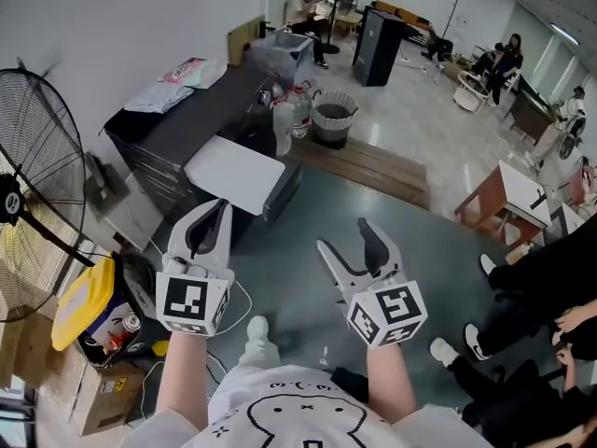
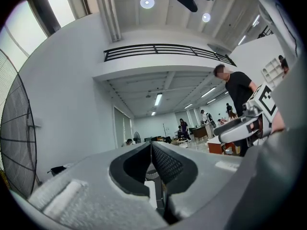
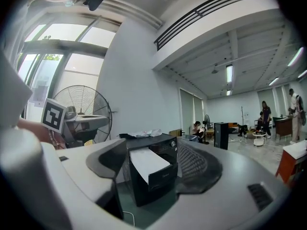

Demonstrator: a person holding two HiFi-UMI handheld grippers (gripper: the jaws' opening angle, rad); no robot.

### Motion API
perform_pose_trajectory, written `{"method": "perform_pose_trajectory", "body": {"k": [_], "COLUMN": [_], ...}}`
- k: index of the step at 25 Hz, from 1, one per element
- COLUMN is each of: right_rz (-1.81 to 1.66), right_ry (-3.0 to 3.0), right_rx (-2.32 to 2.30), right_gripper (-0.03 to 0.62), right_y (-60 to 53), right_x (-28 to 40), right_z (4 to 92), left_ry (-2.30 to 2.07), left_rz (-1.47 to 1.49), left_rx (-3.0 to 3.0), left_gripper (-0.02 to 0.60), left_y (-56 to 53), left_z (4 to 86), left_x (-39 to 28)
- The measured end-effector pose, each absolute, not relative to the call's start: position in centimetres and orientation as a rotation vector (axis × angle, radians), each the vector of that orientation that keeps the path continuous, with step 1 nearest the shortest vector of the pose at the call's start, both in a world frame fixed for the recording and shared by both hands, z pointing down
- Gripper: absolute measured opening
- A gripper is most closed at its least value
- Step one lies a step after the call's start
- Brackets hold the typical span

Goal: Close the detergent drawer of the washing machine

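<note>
Fan (image 1: 26, 208) left of washing machine (image 1: 201, 110)

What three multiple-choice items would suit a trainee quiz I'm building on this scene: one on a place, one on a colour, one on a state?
1. In the head view, the fan stands where from the washing machine?
A. to its right
B. to its left
C. on top of it

2. The top of the detergent drawer is:
A. white
B. red
C. yellow

3. The right tool is:
A. shut on the drawer
B. shut on a bottle
C. open, gripping nothing

Key:
1. B: the fan fills the left edge.
2. A: the pulled-out panel is white.
3. C: its jaws stand apart, short of the machine.
</note>
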State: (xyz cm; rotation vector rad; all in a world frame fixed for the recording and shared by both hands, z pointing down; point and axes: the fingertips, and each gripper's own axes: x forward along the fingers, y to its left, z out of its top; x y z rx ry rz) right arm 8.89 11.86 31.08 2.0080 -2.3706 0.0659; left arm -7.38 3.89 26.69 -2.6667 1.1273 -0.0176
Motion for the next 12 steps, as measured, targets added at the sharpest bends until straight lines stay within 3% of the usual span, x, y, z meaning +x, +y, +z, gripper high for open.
{"method": "perform_pose_trajectory", "body": {"k": [12], "right_rz": [0.187], "right_ry": [-2.302], "right_rx": [2.048], "right_gripper": [0.333], "right_y": [1.1], "right_x": [10.3], "right_z": [33.8], "left_ry": [1.084], "left_rz": [-0.023], "left_rx": [-2.745], "left_gripper": [0.018], "left_y": [-8.2], "left_z": [28.1], "left_x": [-5.9]}}
